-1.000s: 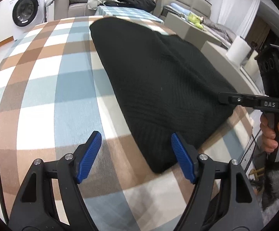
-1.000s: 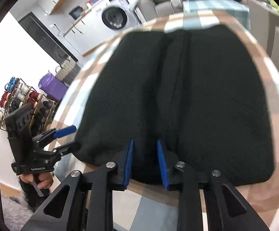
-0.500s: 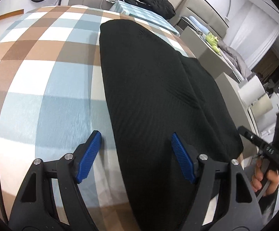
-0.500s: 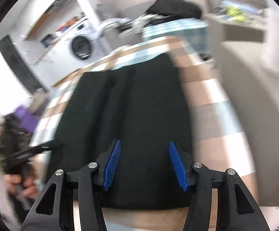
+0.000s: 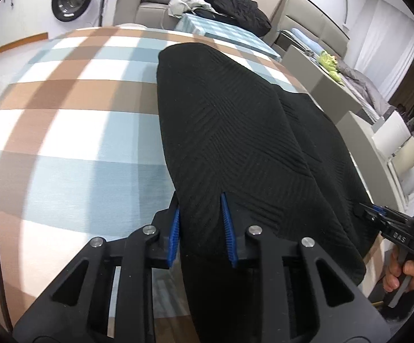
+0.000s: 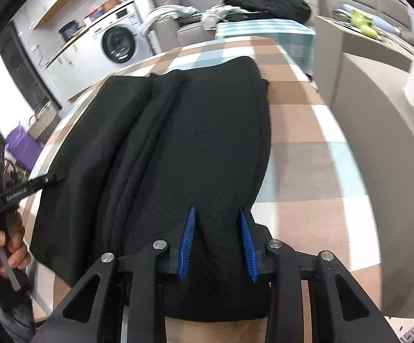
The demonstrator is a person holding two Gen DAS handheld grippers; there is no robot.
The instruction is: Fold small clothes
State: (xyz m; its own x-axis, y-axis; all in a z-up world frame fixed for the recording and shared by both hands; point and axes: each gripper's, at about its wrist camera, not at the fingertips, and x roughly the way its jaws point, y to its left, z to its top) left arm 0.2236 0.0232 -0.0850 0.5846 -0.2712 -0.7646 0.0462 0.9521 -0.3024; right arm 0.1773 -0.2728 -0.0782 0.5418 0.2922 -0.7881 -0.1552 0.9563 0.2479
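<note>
Item: black knit garment [image 5: 235, 143], lying flat and lengthwise on the plaid-covered counter [image 5: 63, 131]. Left claw [image 5: 199, 225] and right claw [image 6: 217, 243] each closing over its near hem, fabric bunched between the pads. Step: gripping near corners. Next, likely: lift both evenly and carry toward the far edge.

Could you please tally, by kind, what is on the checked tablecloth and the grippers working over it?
Black garment: 1
Checked tablecloth: 1
Grippers: 2, the left gripper and the right gripper, both closing with a fold of the garment between their blue pads
Total: 4
</note>
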